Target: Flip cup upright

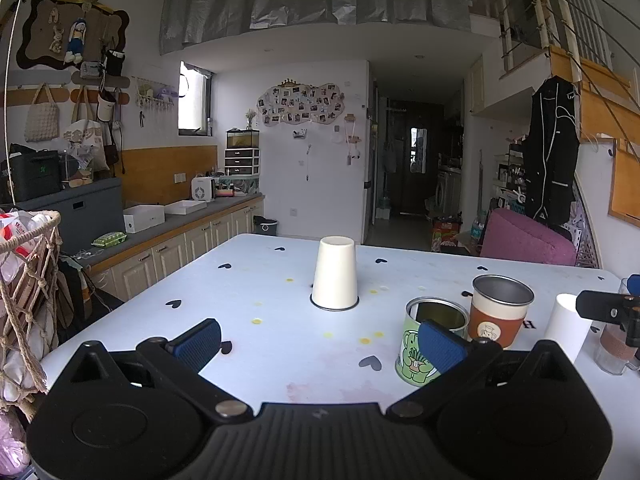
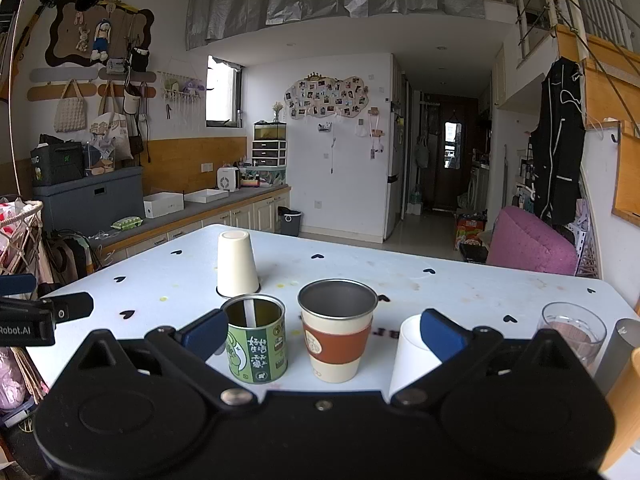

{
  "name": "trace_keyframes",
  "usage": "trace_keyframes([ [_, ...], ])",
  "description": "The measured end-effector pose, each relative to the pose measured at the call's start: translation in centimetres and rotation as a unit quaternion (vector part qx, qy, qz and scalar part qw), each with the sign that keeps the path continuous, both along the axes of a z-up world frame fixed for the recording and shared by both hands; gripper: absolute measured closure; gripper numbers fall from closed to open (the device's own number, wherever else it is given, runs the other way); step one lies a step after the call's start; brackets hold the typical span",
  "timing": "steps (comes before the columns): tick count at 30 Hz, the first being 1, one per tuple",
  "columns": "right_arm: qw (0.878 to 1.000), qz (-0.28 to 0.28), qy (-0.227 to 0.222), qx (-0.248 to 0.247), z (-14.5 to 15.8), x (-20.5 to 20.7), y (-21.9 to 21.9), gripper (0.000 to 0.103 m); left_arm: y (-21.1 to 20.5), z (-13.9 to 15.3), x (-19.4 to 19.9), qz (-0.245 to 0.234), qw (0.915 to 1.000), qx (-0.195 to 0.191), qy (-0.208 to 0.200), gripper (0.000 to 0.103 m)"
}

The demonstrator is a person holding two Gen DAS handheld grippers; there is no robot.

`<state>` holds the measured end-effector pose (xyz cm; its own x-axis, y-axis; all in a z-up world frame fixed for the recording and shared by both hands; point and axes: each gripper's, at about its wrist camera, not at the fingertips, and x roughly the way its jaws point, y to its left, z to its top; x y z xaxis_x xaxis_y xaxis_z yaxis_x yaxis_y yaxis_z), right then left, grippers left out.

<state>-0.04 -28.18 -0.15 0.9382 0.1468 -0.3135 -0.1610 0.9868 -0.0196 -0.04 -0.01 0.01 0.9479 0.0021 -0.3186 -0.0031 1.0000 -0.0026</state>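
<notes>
Left wrist view: the cream cup [image 1: 334, 273] stands mouth-down on the white table [image 1: 280, 352], axis vertical, dead ahead of the left gripper [image 1: 320, 340] and toward the far edge, with bare table between. Jaws spread wide, holding nothing. A green tin [image 1: 430, 340] and a sleeved steel cup [image 1: 500, 308] stand off to the right.

Right wrist view: the same cup [image 2: 237, 264] sits ahead and to the left of the right gripper [image 2: 324, 334] — behind the green tin [image 2: 256, 344]. Jaws spread, empty; a second white cup [image 2: 408, 356] stands beside the right finger.

Judgement: the left gripper has the straight, unobstructed line — the better candidate
</notes>
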Motion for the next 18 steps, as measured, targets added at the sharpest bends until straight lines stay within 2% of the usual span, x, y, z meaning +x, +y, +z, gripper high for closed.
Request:
trace_keyframes([
  [18,1.000,0.000,0.001,-0.001,0.00,0.00,-0.01,0.000,-0.73,-0.13,-0.02,0.000,1.0000,0.000,0.002,0.000],
])
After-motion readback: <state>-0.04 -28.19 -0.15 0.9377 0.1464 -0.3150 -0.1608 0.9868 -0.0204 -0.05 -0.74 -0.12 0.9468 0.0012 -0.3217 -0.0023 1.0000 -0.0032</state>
